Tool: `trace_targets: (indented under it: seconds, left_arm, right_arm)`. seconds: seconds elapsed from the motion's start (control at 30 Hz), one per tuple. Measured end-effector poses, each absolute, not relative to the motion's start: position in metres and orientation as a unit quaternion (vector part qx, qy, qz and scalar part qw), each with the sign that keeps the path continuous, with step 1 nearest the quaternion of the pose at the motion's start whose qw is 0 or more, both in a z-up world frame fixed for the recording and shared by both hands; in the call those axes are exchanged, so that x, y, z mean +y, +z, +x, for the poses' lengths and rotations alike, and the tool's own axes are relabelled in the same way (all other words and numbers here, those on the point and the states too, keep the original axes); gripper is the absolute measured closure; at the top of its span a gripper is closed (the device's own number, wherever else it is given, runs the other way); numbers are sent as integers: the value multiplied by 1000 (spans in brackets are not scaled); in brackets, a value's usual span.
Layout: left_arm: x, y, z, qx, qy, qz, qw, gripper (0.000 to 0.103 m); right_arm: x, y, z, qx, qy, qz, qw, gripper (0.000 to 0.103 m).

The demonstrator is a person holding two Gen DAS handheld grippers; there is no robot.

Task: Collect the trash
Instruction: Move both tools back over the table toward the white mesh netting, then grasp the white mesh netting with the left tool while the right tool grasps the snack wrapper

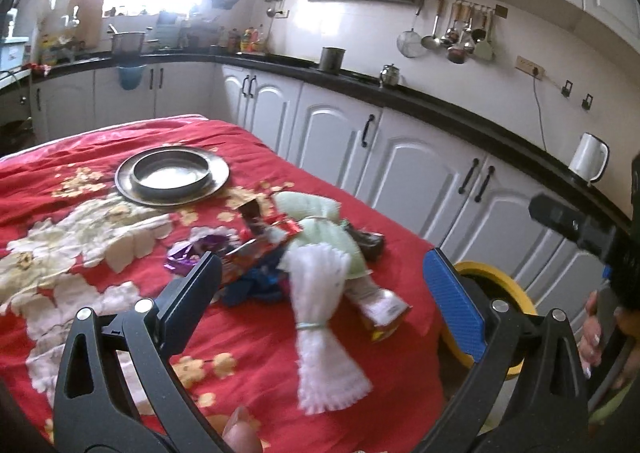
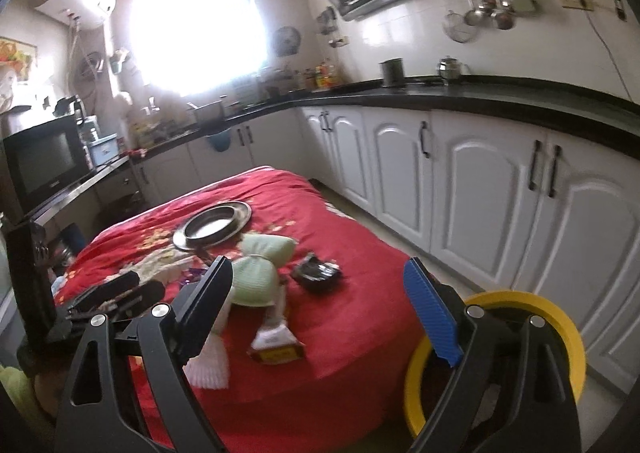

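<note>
both the left gripper [image 1: 320,285] and right gripper [image 2: 320,293] hang wide and empty above the wrappers [image 1: 248,253] heaped mid-table on the red cloth [image 1: 80,173]. this looks like the approach step. next, one must drop onto a wrapper, then carry it to the yellow-rimmed bin [image 2: 560,317] beside the table.

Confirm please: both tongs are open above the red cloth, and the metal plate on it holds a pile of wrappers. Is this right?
Not quite. The metal plate is empty; the wrappers lie on the red cloth nearer the camera, as the left wrist view shows. Left tongs and right tongs are open.
</note>
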State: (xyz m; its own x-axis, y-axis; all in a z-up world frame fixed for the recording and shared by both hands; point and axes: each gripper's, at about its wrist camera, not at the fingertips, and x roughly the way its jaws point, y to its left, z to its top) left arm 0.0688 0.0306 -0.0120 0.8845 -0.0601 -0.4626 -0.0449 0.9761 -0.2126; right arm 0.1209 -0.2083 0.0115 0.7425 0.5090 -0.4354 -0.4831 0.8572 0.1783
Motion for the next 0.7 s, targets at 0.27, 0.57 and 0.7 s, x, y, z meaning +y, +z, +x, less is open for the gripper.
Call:
trace_targets:
  seconds: [0.27, 0.57, 0.7]
  left_arm:
    - [52, -34, 68, 271, 2, -120, 955, 11]
    - [61, -60, 76, 311, -30, -153, 938, 19]
    - [59, -72, 81, 332, -55, -169, 926, 30]
  right_arm:
    - [-176, 11, 142, 262, 303, 16, 916, 18]
    - [-148, -26, 170, 316, 319, -14, 893, 18]
    - [-148, -58, 177, 353, 322, -9, 879, 18]
